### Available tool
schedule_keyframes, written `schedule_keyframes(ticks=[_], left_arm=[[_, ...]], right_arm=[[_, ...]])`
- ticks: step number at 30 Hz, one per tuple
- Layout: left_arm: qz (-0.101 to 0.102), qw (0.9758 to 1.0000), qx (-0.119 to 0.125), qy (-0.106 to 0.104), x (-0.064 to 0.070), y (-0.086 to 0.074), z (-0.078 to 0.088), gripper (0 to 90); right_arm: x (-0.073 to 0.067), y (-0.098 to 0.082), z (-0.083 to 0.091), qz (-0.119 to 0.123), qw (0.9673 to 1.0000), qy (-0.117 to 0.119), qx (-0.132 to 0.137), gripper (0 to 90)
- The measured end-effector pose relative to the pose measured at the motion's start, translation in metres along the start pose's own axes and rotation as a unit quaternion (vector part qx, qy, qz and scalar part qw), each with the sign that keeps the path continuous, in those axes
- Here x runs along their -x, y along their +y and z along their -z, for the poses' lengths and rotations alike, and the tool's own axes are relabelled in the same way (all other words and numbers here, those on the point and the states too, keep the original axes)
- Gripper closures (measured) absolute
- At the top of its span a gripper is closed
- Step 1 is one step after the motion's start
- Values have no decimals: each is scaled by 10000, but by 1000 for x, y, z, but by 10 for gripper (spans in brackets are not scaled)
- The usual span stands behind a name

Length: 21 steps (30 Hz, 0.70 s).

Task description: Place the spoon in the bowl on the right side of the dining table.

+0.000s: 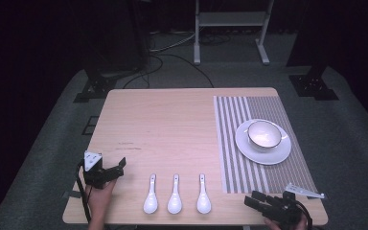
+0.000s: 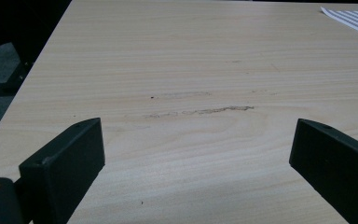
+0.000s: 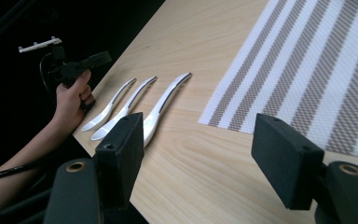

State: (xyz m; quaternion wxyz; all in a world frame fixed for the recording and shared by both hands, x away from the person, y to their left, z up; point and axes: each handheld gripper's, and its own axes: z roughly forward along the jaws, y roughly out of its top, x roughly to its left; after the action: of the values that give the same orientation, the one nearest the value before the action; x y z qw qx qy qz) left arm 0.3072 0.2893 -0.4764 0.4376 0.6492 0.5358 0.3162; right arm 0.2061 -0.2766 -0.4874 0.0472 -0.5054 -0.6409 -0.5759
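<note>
Three white ceramic spoons (image 1: 175, 194) lie side by side near the table's front edge, handles pointing away from me; they also lie in a row (image 3: 126, 105) in the right gripper view. A white bowl (image 1: 264, 133) sits on a white plate (image 1: 278, 152) on the striped placemat (image 1: 249, 108). My left gripper (image 1: 120, 167) rests at the front left corner, open, with bare wood between its jaws (image 2: 196, 135). At the front right my right gripper (image 1: 250, 199) points left toward the spoons, open and empty (image 3: 198, 123).
The striped placemat (image 3: 307, 70) covers the table's right side. A hand holding the left gripper (image 3: 74, 65) shows beyond the spoons. Bare wood (image 2: 191, 56) spans the left and middle of the table. Stands and cables stand on the floor (image 1: 172, 52) behind.
</note>
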Motion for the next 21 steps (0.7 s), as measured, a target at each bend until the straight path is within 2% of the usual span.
schedule_keyframes(ticks=[1, 10, 15, 21], left_arm=[[11, 10000, 9, -1, 0, 0, 0, 20], [4, 10000, 8, 1, 0, 0, 0, 20], [-9, 10000, -19, 6, 0, 0, 0, 20], [7, 10000, 1, 8, 0, 0, 0, 20]], right_arm=[[-3, 4, -3, 74, 10000, 13, -50, 334], [-15, 16, -13, 212, 9995, 108, -204, 334], [-23, 24, -22, 371, 9986, 129, -362, 334], [-30, 31, -31, 440, 9978, 186, -463, 333]])
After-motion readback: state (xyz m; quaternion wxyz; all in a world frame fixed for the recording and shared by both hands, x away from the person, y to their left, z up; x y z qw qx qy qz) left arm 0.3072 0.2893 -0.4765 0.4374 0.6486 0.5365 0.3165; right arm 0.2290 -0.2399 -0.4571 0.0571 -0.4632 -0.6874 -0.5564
